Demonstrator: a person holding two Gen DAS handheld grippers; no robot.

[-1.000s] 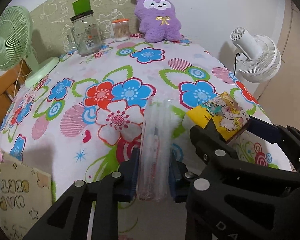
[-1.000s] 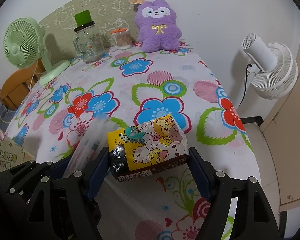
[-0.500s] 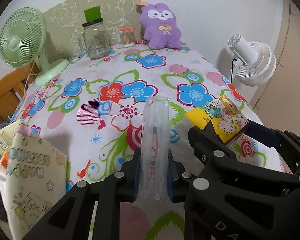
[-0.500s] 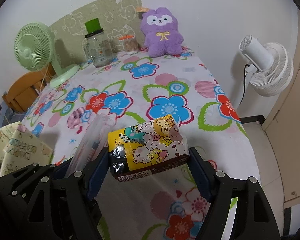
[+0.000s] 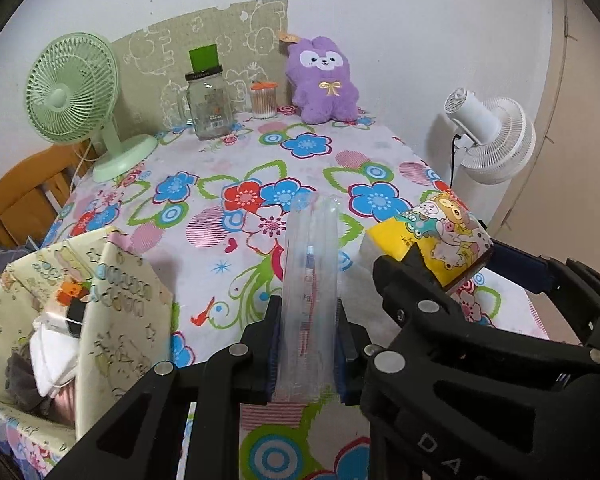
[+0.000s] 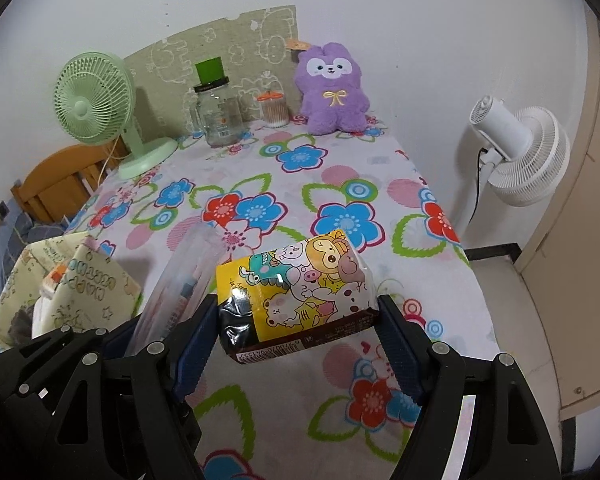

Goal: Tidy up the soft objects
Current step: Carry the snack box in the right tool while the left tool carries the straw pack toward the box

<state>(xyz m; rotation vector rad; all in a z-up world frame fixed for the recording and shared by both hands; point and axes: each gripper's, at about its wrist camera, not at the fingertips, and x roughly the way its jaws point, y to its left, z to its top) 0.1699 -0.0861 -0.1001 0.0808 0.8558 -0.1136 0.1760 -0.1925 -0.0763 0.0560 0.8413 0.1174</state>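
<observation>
Left hand-held gripper (image 5: 307,350): lower end of the clear plastic pack (image 5: 310,300) hidden between its pads; contents blurred behind the film, unreadable. Right hand-held gripper (image 6: 298,334): rear of the cartoon tissue pack (image 6: 300,294) hidden; barcode print too small to read. Left of the left hand-held gripper, fabric basket (image 5: 128,300) cut by the frame edge; contents partly hidden by its wall, grey item unidentifiable. Ahead, label on glass jar (image 5: 209,106) too small to read. Wooden chair (image 5: 20,196) mostly hidden behind the counter (image 5: 340,140).

Flowered table (image 5: 236,168): fan (image 5: 82,100), jar (image 5: 210,106), plush (image 5: 325,80).
</observation>
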